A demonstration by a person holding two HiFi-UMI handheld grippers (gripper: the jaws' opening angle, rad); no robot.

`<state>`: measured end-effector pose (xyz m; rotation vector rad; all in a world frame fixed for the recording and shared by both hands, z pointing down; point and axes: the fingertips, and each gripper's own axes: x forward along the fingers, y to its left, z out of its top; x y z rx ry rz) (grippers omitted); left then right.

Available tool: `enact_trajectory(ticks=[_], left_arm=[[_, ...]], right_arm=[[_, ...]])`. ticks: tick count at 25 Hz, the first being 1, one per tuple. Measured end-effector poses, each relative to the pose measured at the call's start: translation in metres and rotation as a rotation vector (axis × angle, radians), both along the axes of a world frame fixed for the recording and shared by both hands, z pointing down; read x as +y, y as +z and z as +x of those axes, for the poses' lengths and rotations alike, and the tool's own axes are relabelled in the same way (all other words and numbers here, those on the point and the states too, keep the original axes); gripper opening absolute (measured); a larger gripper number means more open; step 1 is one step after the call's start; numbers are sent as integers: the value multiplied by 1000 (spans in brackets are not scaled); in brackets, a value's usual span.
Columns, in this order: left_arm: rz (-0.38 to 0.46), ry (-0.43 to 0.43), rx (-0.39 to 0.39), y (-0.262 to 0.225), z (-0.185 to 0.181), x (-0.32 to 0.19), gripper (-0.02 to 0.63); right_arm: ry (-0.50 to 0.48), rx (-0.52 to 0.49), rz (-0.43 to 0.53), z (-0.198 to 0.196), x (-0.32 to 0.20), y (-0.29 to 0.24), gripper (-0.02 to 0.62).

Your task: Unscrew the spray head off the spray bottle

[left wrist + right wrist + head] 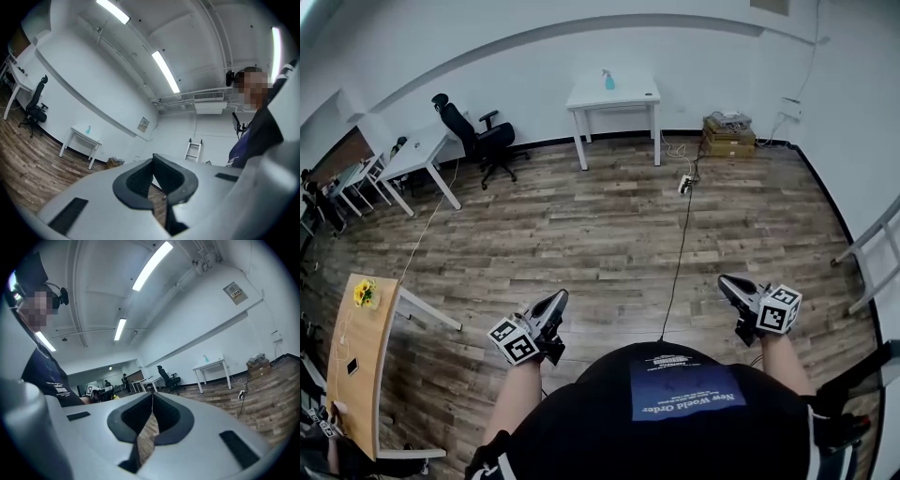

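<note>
A pale blue spray bottle point(608, 81) stands on a white table point(628, 97) against the far wall, well across the room from me. The same spray bottle point(87, 129) shows small in the left gripper view, and the spray bottle point(205, 358) also shows small in the right gripper view. My left gripper point(559, 302) is held low near my body at the left, jaws shut with nothing between them. My right gripper point(729, 285) hangs at the right, also shut and empty. Both point out over the wooden floor.
A black office chair point(478, 141) and white desks point(417, 155) stand at the far left. Cardboard boxes point(728, 134) sit by the far wall, and a cable with a power strip point(684, 184) runs across the floor. A wooden table point(361, 356) is near left; a ladder point(872, 248) at right.
</note>
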<state>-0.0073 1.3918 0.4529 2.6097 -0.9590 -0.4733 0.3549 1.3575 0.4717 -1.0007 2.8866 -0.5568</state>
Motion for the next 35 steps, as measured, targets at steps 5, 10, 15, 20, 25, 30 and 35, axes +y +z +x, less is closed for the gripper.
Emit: enact_trajectory(ticks=[5, 10, 15, 20, 25, 30, 35], left_arm=[[-6, -3, 15, 4, 33, 0, 2], [-30, 5, 29, 14, 62, -1, 2], [-45, 41, 30, 19, 86, -6, 2], [-48, 70, 26, 21, 84, -13, 2], [-63, 68, 49, 31, 42, -35, 2], [-44, 85, 69, 26, -5, -74, 2], [-39, 97, 66, 20, -66, -104, 2]], right_arm=[[-7, -2, -7, 32, 1, 8, -2], [-2, 8, -18, 56, 4, 13, -2], [9, 14, -29, 71, 5, 16, -2], [15, 8, -61, 63, -7, 29, -2], [11, 24, -53, 21, -30, 29, -2], [14, 54, -43, -30, -59, 22, -2], [41, 52, -37, -87, -88, 9, -2]])
